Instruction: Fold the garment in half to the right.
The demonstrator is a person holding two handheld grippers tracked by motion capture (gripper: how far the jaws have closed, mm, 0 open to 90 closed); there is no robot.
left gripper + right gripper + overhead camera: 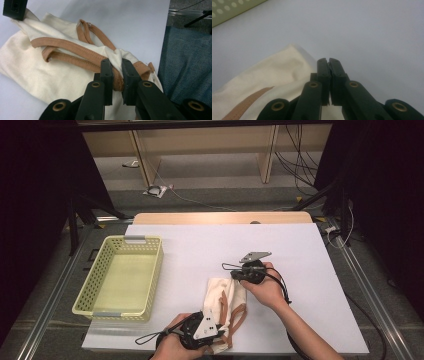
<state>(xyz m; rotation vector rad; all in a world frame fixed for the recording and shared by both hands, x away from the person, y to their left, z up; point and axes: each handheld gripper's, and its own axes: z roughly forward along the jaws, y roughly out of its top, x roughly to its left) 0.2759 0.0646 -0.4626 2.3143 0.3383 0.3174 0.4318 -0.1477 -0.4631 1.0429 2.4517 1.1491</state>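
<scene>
A cream cloth bag (220,295) with brown straps (62,43) lies crumpled on the white table (300,250), near its front edge. My left gripper (219,334) is at the bag's near end. In the left gripper view its jaws (117,67) are shut on a bunch of cream fabric and a brown strap. My right gripper (236,279) is at the bag's far corner, held by a hand from the right. Its jaws (328,61) are closed together on the edge of the bag (269,75), and the left gripper view shows the right gripper (13,10) pinching that corner.
A pale yellow-green plastic basket (150,280) stands open on the left of the table, its perforated wall (227,10) showing in the right gripper view. Bare white table lies beyond and right of the bag. Floor and cables lie past the far edge.
</scene>
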